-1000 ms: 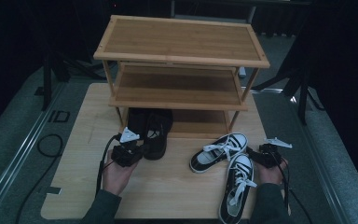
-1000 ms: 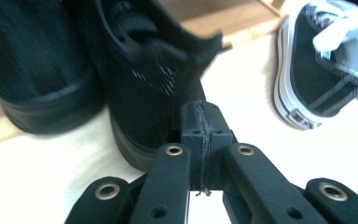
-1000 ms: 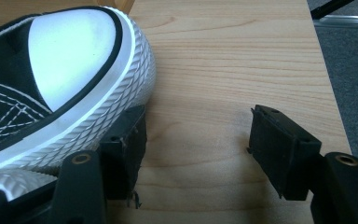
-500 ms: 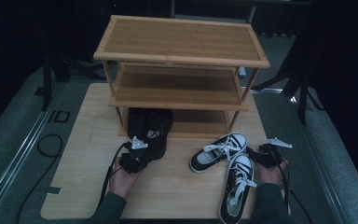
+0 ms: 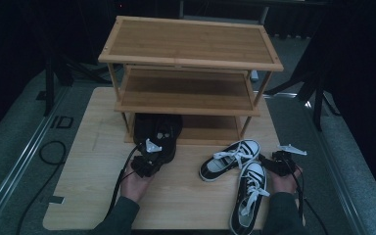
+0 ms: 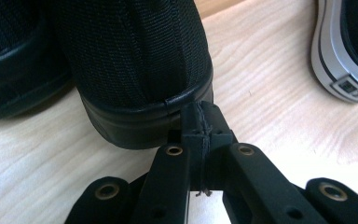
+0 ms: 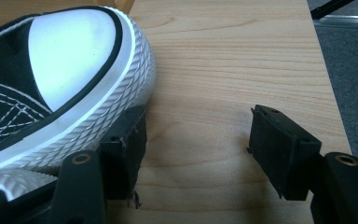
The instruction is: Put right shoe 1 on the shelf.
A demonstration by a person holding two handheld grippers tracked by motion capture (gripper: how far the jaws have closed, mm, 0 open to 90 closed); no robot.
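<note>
We see the left gripper (image 6: 199, 122) with jaws clenched together, empty, tips touching the heel of a black shoe (image 6: 135, 60) lying near the rack (image 5: 191, 63). The right gripper (image 7: 198, 144) sits released beside a sneaker's (image 7: 65, 88) toe on the right.

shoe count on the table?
4. Two black shoes side by side at the rack's bottom left; two black-and-white sneakers in front of it on the right, one angled, one nearer the person.
</note>
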